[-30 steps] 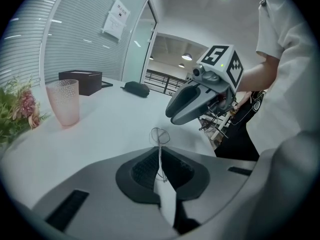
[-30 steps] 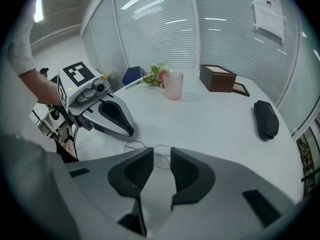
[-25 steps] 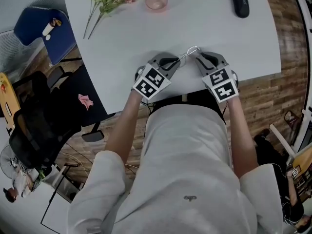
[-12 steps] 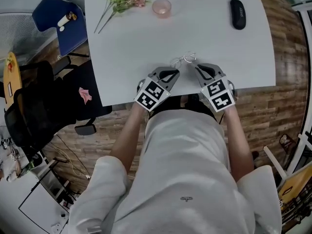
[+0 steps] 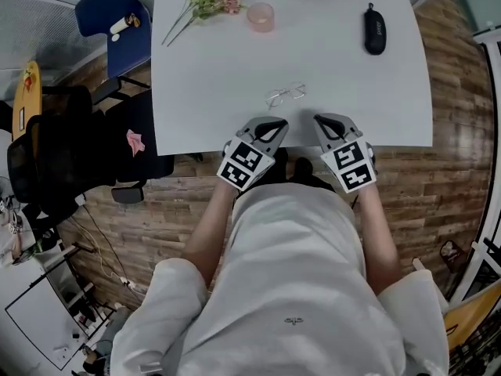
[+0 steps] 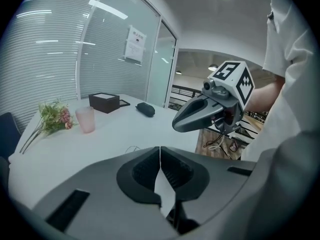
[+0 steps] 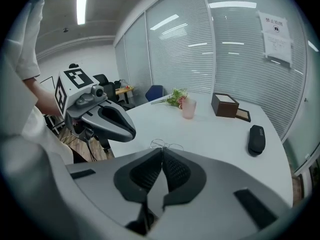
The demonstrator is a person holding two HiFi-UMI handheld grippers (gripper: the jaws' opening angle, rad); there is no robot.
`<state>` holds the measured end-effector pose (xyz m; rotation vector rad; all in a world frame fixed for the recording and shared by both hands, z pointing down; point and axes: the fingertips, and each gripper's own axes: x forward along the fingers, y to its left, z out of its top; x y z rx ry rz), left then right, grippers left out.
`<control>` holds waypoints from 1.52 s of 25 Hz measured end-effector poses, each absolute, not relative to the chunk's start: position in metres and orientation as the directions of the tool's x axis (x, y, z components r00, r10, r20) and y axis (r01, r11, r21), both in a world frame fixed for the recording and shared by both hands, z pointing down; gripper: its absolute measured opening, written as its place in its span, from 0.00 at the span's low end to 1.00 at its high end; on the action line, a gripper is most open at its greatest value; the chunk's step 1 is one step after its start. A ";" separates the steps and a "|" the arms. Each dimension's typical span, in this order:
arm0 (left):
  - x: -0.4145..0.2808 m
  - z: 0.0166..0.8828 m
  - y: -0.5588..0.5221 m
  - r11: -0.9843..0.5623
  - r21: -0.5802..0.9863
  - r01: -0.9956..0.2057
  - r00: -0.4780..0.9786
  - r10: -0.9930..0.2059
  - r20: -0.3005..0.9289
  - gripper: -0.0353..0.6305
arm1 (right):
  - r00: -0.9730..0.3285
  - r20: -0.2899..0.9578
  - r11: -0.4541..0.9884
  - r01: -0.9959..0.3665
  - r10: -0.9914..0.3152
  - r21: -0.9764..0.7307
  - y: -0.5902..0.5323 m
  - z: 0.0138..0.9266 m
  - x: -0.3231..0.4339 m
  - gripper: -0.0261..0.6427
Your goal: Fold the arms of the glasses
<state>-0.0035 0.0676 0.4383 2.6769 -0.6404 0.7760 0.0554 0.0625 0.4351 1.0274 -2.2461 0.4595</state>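
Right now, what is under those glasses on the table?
Only the bare white table shows under the glasses, even through the clear lenses. Nothing covers that spot; the thin arms are too small to make out.

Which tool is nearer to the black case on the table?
Right. The right tool is over the near edge of the table, diagonally across from the black case at the far right; the left tool is at the same edge, further left.

Bright, even light; fisheye-warped edges.
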 end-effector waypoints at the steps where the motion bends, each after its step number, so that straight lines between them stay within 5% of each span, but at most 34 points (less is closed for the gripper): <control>1: -0.002 0.433 0.070 -0.858 0.134 -0.497 0.757 -0.352 0.550 0.09 | -0.515 0.647 0.637 -0.768 -0.562 -0.058 0.065 0.430 0.057 0.05; 22: -0.019 0.343 0.122 -0.699 0.128 -0.703 0.689 -0.626 0.365 0.09 | -0.642 0.403 0.648 -0.748 -0.652 -0.143 0.116 0.345 0.060 0.05; 38: -0.019 0.311 0.141 -0.659 0.165 -0.734 0.675 -0.681 0.284 0.09 | -0.645 0.317 0.640 -0.756 -0.696 -0.134 0.138 0.303 0.067 0.04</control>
